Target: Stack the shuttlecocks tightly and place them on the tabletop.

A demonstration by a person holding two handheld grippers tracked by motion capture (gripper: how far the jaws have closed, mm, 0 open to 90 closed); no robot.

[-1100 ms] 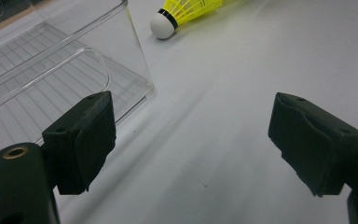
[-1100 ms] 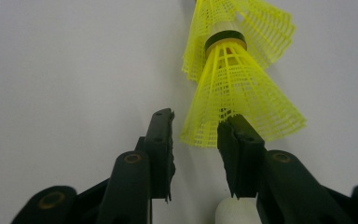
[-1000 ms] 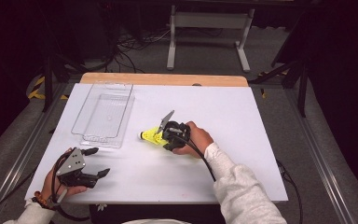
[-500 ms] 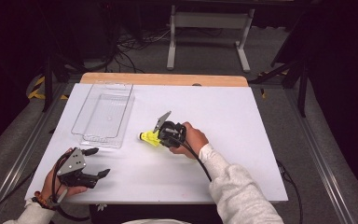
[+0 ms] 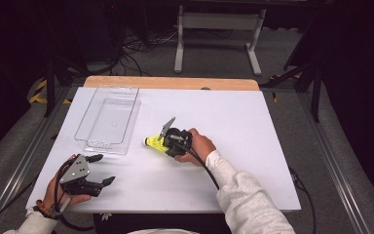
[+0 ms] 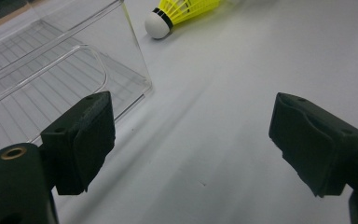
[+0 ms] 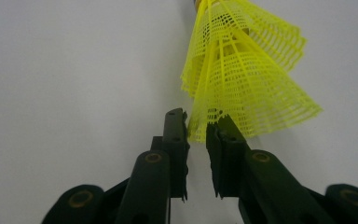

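A yellow shuttlecock (image 5: 152, 143) with a white cork lies on its side on the white table, just right of the clear bin's near corner. My right gripper (image 5: 162, 142) lies low behind it. In the right gripper view, the rim of the mesh skirt (image 7: 247, 79) sits at the tips of my right gripper (image 7: 196, 123). Its jaws have just been opening and stand a narrow gap apart, not pressing the skirt. My left gripper (image 5: 103, 169) rests at the table's front left, open and empty. From the left gripper (image 6: 191, 135), the shuttlecock (image 6: 182, 11) shows far ahead.
A clear plastic bin (image 5: 100, 144) stands empty at the left of the white table top (image 5: 253, 126), and its wall (image 6: 126, 60) is close to my left jaw. A wooden strip (image 5: 170, 83) runs along the back edge. Cables and a metal stand (image 5: 219, 22) are on the floor beyond.
The right hand has edged slightly left toward the shuttlecock. The left hand and the bin have kept still.
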